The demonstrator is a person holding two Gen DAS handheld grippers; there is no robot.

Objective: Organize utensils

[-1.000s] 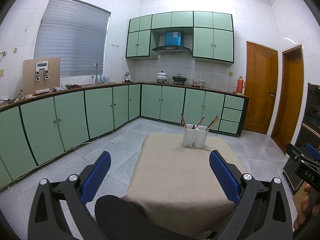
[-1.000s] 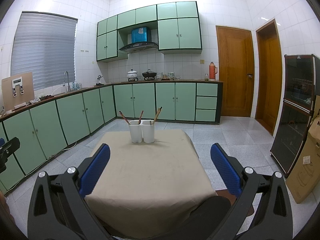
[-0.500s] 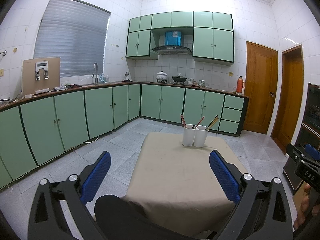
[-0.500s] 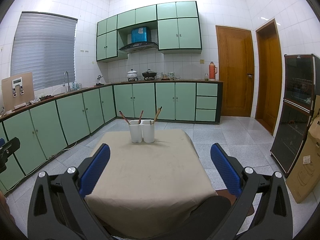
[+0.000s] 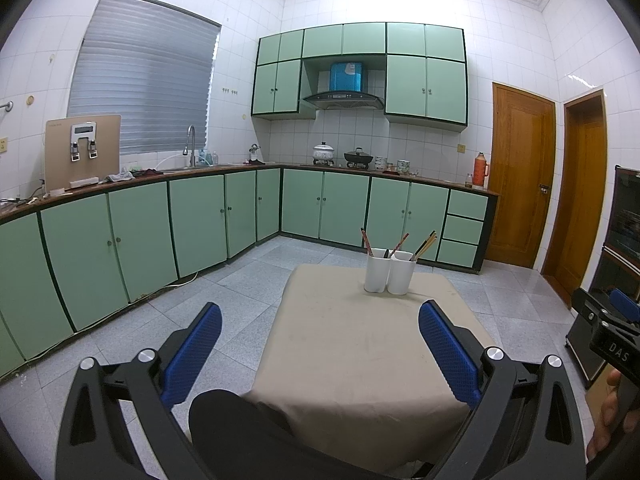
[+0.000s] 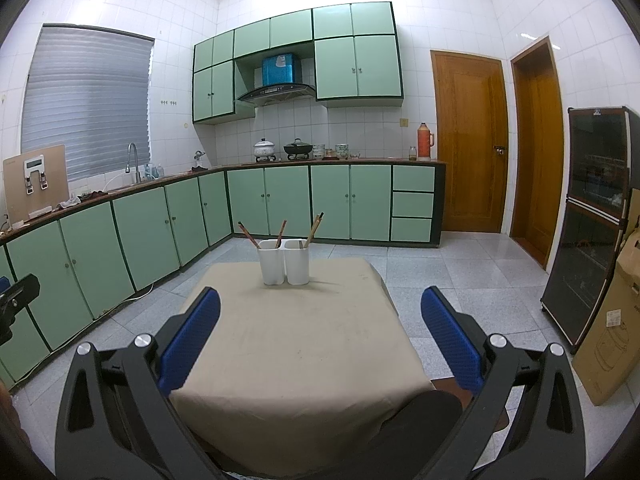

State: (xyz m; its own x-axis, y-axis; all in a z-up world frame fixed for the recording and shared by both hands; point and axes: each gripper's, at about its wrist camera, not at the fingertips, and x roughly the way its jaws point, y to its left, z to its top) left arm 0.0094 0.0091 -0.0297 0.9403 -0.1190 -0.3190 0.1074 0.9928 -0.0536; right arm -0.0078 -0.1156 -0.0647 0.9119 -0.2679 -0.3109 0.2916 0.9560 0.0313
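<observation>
I hold the left gripper (image 5: pixel 320 346) and right gripper (image 6: pixel 320 334) wide open and empty before the table (image 6: pixel 304 344), where two white holders (image 6: pixel 284 262) carry chopsticks (image 6: pixel 314 228) with lower ends hidden.

Two white holders (image 6: pixel 284 261) touching side by side near bench's (image 6: pixel 296 356) far edge, chopsticks (image 6: pixel 313 229) leaning inside both.

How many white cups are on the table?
2. The left cup and the right cup stand touching, side by side, at the far end of the table, both holding chopsticks. None looks hidden.
</observation>
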